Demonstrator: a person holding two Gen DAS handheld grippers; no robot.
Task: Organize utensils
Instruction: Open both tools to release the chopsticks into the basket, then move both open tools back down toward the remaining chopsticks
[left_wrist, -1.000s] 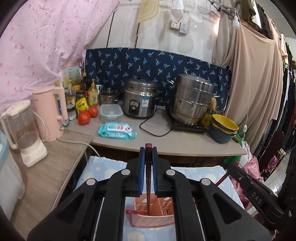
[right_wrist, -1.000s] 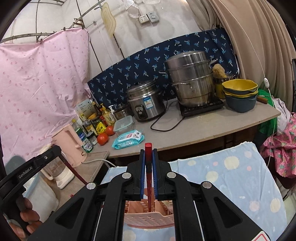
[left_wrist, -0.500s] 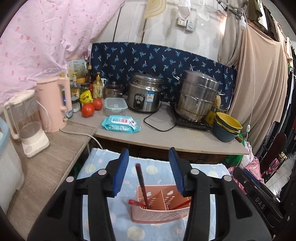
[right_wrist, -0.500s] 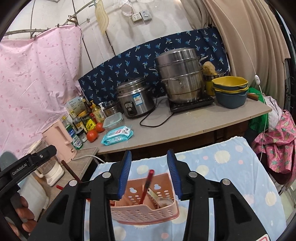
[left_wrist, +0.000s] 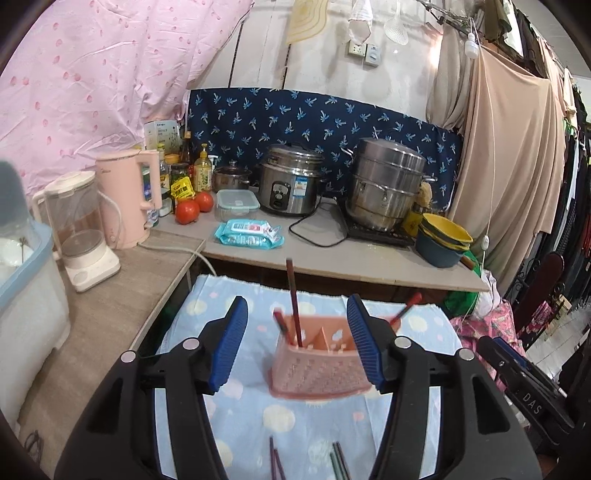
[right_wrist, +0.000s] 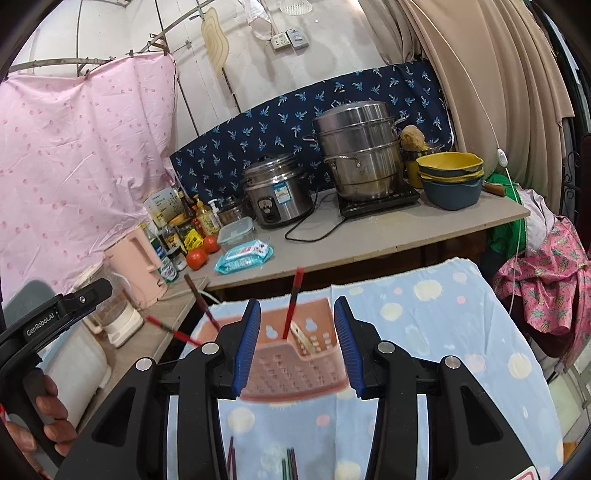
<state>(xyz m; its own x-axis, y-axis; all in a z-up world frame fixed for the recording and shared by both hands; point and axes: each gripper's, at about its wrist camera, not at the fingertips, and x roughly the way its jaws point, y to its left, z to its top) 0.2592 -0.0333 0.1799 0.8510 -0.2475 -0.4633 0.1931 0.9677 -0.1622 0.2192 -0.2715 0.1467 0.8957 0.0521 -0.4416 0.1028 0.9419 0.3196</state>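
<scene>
Chopsticks (left_wrist: 275, 459) cut off by frame edge

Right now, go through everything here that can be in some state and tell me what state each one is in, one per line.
left gripper: opening, nothing between the fingers
right gripper: open, empty
pink utensil basket: upright on the cloth, chopsticks standing in it
dark red chopstick: standing in the basket
loose chopsticks: lying flat on the cloth
rice cooker: lid shut
clear food box: lid on

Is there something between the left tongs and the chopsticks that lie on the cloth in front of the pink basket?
Nothing visible. The chopsticks lie on bare cloth just below the opening left tongs; the pink basket stands beyond.
</scene>
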